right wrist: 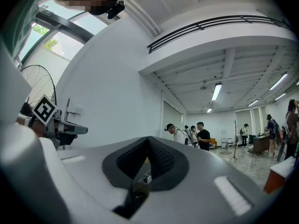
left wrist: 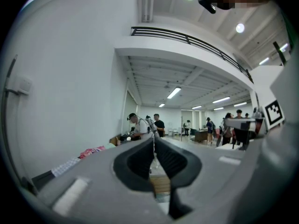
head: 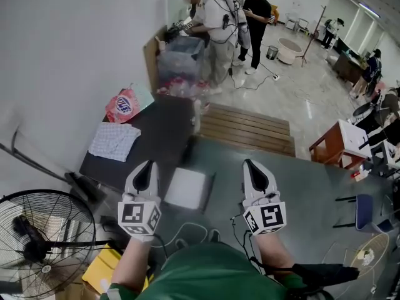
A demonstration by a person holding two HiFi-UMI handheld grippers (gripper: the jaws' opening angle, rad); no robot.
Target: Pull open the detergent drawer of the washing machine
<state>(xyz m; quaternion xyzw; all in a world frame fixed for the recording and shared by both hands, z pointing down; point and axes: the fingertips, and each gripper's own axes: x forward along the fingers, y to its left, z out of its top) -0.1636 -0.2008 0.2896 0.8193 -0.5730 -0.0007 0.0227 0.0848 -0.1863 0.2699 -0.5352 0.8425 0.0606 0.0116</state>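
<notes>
- Head view: the left gripper point(head: 145, 169) and right gripper point(head: 255, 169) are hovering level and side by side over a grey counter point(head: 312, 180), with a white panel point(head: 185, 188) lying between them. No washing machine or detergent drawer is showing.
- Left gripper view: the jaws are pressing together on nothing, pointing toward people point(left wrist: 140, 125) across the hall.
- Right gripper view: the jaws are likewise meeting, empty. With the drawer lying out of frame, whether it is standing open or shut cannot be judged.
</notes>
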